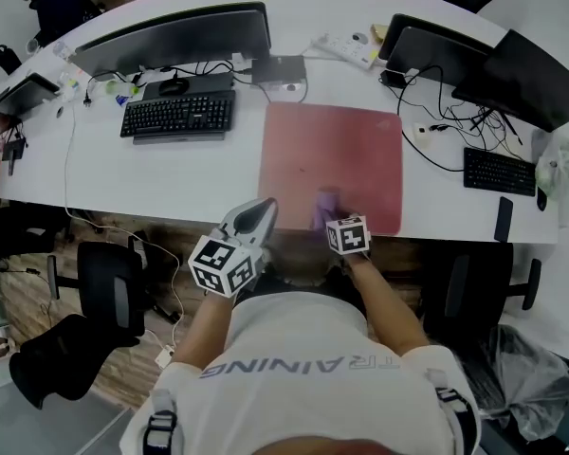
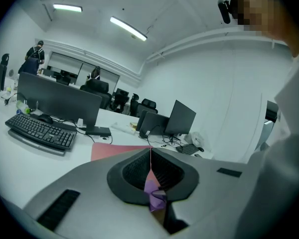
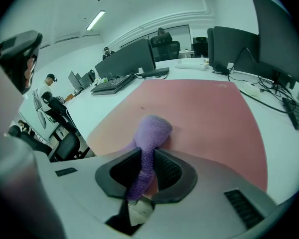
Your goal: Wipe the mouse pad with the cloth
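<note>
A red mouse pad (image 1: 332, 154) lies on the white desk (image 1: 171, 173), reaching to its front edge. A purple cloth (image 1: 323, 207) sits bunched on the pad's near edge. My right gripper (image 1: 331, 220) is shut on it. In the right gripper view the cloth (image 3: 150, 133) runs up from between the jaws of the right gripper (image 3: 143, 157) and rests on the pad (image 3: 199, 108). My left gripper (image 1: 264, 209) hovers at the pad's front left corner. It (image 2: 150, 156) is shut with nothing held. A bit of purple and red shows through the gap behind its tips.
A black keyboard (image 1: 177, 115) and a wide monitor (image 1: 171, 38) stand left of the pad. Laptops (image 1: 436, 50), cables, a second keyboard (image 1: 498, 171) and a phone (image 1: 504, 218) crowd the right side. A power strip (image 1: 346, 50) lies behind the pad. An office chair (image 1: 109, 287) stands below left.
</note>
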Available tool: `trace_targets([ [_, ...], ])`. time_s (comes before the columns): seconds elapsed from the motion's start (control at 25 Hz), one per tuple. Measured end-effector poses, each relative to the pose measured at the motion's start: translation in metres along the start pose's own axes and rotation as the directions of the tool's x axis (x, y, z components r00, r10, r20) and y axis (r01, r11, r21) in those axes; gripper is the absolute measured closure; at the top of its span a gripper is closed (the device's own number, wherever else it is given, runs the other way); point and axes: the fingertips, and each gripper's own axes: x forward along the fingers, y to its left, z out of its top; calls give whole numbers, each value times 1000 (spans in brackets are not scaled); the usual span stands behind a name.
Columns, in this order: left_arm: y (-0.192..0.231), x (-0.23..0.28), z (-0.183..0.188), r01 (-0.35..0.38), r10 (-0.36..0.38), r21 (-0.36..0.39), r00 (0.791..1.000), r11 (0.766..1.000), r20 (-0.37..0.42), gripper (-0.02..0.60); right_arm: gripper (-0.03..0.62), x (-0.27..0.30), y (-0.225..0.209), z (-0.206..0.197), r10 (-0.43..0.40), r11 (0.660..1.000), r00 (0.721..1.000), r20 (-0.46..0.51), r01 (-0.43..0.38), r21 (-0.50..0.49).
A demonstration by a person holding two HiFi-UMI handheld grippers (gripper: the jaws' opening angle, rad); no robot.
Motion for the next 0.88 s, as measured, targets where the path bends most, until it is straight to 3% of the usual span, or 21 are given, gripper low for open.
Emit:
trace_targets([
  [0.52, -90, 66, -11, 37, -37, 9, 999, 999, 16, 549, 502, -65, -132, -40, -92, 995, 996, 12, 91, 45],
  [0.88, -124, 88, -5, 70, -71, 20, 996, 997, 61, 549, 502, -111, -205, -64, -202, 976, 979, 14, 201, 82],
])
